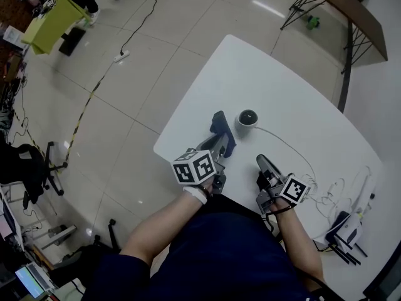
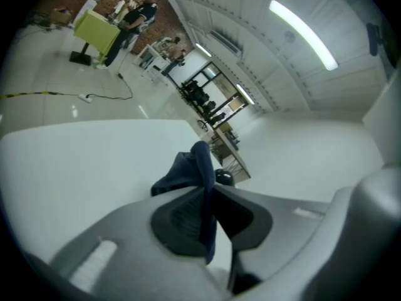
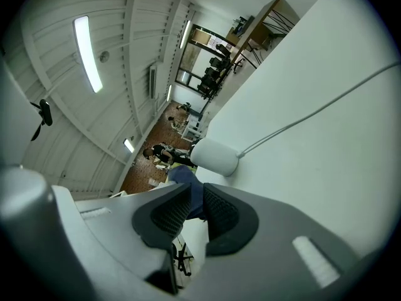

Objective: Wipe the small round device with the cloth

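The small round device (image 1: 247, 119), white with a dark top, sits mid-table with a thin white cable (image 1: 291, 150) running off to the right. My left gripper (image 1: 220, 147) is shut on a dark blue cloth (image 1: 222, 129), which stands bunched up just left of the device. In the left gripper view the cloth (image 2: 195, 168) is pinched between the pads and hides most of the device (image 2: 224, 178). My right gripper (image 1: 262, 162) hovers near the table's front edge, short of the device (image 3: 214, 157). Its jaws (image 3: 196, 192) stand a narrow slit apart, holding nothing.
The white table (image 1: 250, 68) ends close to my left gripper, with tiled floor beyond. A tangle of thin cables (image 1: 332, 190) and a small black-and-white gadget (image 1: 346, 227) lie at the table's right. A wooden table (image 1: 344, 5) stands farther back.
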Action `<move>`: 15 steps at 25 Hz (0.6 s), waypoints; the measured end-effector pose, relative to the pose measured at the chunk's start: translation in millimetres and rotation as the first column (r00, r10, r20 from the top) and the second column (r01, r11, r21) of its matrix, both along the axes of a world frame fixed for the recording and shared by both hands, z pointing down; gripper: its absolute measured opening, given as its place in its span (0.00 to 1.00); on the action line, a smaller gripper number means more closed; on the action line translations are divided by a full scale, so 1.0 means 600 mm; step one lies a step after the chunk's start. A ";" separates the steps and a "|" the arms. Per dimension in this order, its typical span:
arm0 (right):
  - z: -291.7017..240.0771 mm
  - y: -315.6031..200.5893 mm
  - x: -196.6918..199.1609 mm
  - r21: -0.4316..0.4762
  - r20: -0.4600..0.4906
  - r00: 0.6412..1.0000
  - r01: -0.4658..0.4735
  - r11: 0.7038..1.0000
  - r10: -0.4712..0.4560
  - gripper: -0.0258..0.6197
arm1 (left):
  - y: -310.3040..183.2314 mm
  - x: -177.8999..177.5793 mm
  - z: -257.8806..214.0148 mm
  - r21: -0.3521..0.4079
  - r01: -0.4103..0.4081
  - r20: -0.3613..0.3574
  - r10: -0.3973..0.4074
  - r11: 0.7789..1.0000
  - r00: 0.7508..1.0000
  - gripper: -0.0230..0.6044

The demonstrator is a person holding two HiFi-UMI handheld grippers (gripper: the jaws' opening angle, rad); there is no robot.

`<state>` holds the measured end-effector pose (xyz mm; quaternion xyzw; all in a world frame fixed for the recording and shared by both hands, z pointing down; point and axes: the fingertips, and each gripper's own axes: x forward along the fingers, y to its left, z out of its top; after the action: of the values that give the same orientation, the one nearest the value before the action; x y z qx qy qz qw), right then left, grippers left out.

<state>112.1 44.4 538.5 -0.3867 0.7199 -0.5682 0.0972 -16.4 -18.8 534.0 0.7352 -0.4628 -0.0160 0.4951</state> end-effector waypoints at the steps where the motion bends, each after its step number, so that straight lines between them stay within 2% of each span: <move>1: -0.003 -0.002 0.000 0.010 0.000 1.000 -0.001 1.000 0.001 0.14 | 0.004 0.009 -0.020 0.035 -0.031 -0.001 0.031 0.999 1.000 0.09; 5: -0.009 -0.005 0.000 0.017 0.020 1.000 -0.019 1.000 0.019 0.14 | 0.010 0.067 -0.074 0.136 -0.161 0.019 0.160 0.978 0.987 0.09; 8: -0.011 -0.004 0.001 0.027 0.001 1.000 -0.012 1.000 0.012 0.14 | 0.006 0.108 -0.086 0.206 -0.278 0.119 0.258 0.938 0.959 0.09; 9: -0.015 -0.006 0.000 0.042 -0.020 1.000 0.002 0.999 -0.001 0.14 | 0.005 0.117 -0.090 0.228 -0.312 0.144 0.285 0.922 0.948 0.09; 11: -0.032 -0.018 -0.001 0.094 -0.082 0.996 0.045 0.995 -0.037 0.14 | 0.008 0.129 -0.104 0.279 -0.386 0.146 0.358 0.879 0.922 0.09; 13: -0.064 -0.038 -0.001 0.180 -0.138 0.987 0.108 0.978 -0.084 0.21 | 0.017 0.134 -0.126 0.333 -0.463 0.101 0.457 0.821 0.884 0.09; 15: -0.093 -0.058 -0.003 0.260 -0.143 0.980 0.172 0.950 -0.138 0.34 | 0.026 0.131 -0.148 0.372 -0.508 0.010 0.544 0.777 0.839 0.09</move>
<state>110.0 9.3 482.5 -0.3461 0.8236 -0.4455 0.0595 62.1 -3.3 445.1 0.9112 -0.2030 0.0028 0.3586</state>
